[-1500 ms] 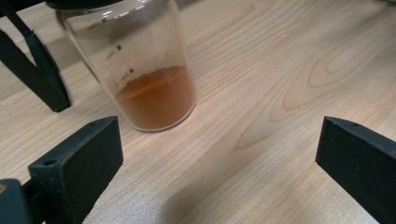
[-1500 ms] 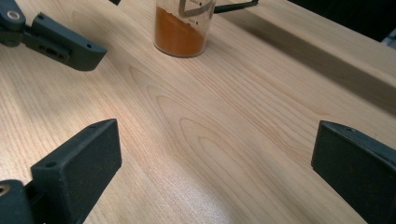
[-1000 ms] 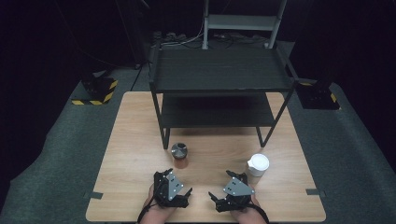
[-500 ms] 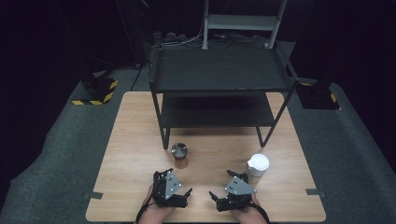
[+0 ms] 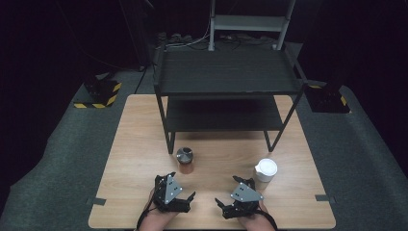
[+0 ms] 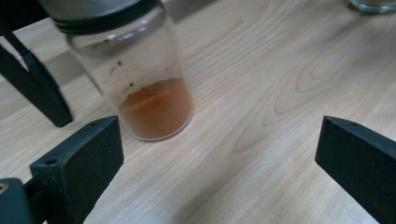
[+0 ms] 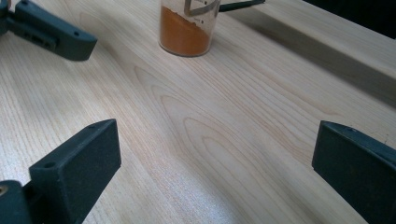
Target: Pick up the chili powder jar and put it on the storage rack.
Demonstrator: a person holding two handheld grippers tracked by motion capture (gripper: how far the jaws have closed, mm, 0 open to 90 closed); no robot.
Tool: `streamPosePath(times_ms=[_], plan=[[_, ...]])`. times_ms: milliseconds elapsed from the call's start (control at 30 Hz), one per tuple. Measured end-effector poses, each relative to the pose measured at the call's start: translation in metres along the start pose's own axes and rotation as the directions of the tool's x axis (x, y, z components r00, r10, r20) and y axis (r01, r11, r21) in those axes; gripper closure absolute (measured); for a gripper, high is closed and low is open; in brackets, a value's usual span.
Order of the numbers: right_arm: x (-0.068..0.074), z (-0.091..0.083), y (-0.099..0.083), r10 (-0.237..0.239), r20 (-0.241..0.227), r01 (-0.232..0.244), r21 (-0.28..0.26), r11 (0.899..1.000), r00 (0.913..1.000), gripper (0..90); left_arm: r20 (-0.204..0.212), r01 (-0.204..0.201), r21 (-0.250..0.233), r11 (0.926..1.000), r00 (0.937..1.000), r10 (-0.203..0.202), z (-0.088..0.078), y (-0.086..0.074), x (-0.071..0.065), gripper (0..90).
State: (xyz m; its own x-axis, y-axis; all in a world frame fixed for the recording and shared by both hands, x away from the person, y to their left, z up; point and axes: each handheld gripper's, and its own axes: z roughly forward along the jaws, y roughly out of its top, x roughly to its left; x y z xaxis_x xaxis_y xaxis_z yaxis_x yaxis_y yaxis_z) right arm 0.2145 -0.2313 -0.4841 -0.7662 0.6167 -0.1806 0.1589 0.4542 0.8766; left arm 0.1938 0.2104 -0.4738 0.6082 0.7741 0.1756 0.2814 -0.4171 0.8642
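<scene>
Spice jar (image 5: 184, 160), a clear glass one with a metal cap on a dark collar and orange-brown powder filling its lower part, is seen standing upright on the wooden table (image 5: 139, 144), just in front of the front-left leg of the black two-tier shelf rack (image 5: 226, 86). It is judged to be the thing being reached for, since the left gripper (image 5: 185, 198) is held low near the table's front edge with its jaws spread wide and nothing between them, and in the left gripper view the jar (image 6: 140, 79) sits close ahead, nearer the left jaw than the middle of the gap, so a small sideways correction would probably be needed before closing. The right gripper (image 5: 225, 208) is likewise held fully open and empty, near the front edge and turned inward; in its own view the jar (image 7: 187, 28) appears farther off across bare wood, with a jaw of the other gripper at the upper left. A white lidded cup (image 5: 266, 169) stands to the right, just beyond the right gripper and well apart from the jar. Both rack shelves appear bare, which suggests they may be meant to receive the containers.
</scene>
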Motion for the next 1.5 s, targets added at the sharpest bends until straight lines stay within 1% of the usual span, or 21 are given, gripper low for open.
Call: streamPosePath(times_ms=[33,67,167,467,633,733,833,1000,1167,1233,1333,1400,1500], plan=[[0.0,0.0,0.0,0.002,-0.002,-0.002,-0.002,1.0,1.0,0.3,-0.003,0.008,-0.023,0.9997,1.0,-0.009,-0.003,-0.001,0.002,0.8],[0.0,0.0,0.0,0.002,-0.002,-0.002,-0.002,1.0,1.0,0.3,-0.003,0.008,-0.023,0.9997,1.0,-0.009,-0.003,-0.001,0.002,0.4],[0.0,0.0,-0.001,-0.002,-0.002,0.002,-0.004,1.0,1.0,0.3,-0.008,0.033,-0.059,0.9977,0.9994,-0.033,-0.007,-0.001,0.005,0.4],[0.0,0.0,0.0,-0.005,-0.002,0.005,0.002,1.0,1.0,0.3,-0.008,0.045,-0.095,0.9944,0.9989,-0.046,-0.005,0.002,0.008,0.5],[0.0,0.0,0.0,-0.009,-0.003,0.009,0.001,1.0,1.0,0.3,-0.01,0.073,-0.116,0.9906,0.9972,-0.075,-0.001,0.006,0.012,0.5],[0.0,0.0,0.0,-0.01,-0.003,0.01,0.002,1.0,0.9999,0.3,-0.013,0.073,-0.122,0.9899,0.9971,-0.075,0.0,0.006,0.012,0.5],[0.001,0.0,0.0,-0.013,-0.002,0.013,0.002,1.0,0.9999,0.3,-0.019,0.063,-0.124,0.9903,0.9976,-0.066,0.002,0.007,0.013,0.5],[0.002,0.0,0.001,-0.018,0.0,0.018,0.004,1.0,0.9998,0.3,-0.022,0.077,-0.14,0.9871,0.9965,-0.081,0.005,0.008,0.018,0.5],[0.002,0.0,0.001,-0.013,0.001,0.013,0.003,1.0,0.9999,0.3,-0.023,0.081,-0.145,0.9861,0.9961,-0.085,0.011,0.011,0.022,0.5],[0.002,0.0,0.001,-0.013,0.002,0.013,0.002,1.0,0.9999,0.3,-0.019,0.095,-0.147,0.9846,0.9949,-0.099,0.013,0.012,0.024,0.5],[0.002,0.0,0.001,-0.019,0.001,0.019,0.006,1.0,0.9998,0.3,-0.013,0.12,-0.157,0.9803,0.9923,-0.123,0.016,0.011,0.026,0.5],[0.002,0.001,0.001,-0.018,0.001,0.018,0.007,1.0,0.9998,0.3,-0.016,0.111,-0.157,0.9814,0.9933,-0.115,0.017,0.011,0.027,0.5],[0.002,0.0,0.001,-0.021,0.0,0.021,0.006,1.0,0.9998,0.3,-0.012,0.113,-0.159,0.9809,0.9932,-0.116,0.019,0.01,0.029,0.5]])
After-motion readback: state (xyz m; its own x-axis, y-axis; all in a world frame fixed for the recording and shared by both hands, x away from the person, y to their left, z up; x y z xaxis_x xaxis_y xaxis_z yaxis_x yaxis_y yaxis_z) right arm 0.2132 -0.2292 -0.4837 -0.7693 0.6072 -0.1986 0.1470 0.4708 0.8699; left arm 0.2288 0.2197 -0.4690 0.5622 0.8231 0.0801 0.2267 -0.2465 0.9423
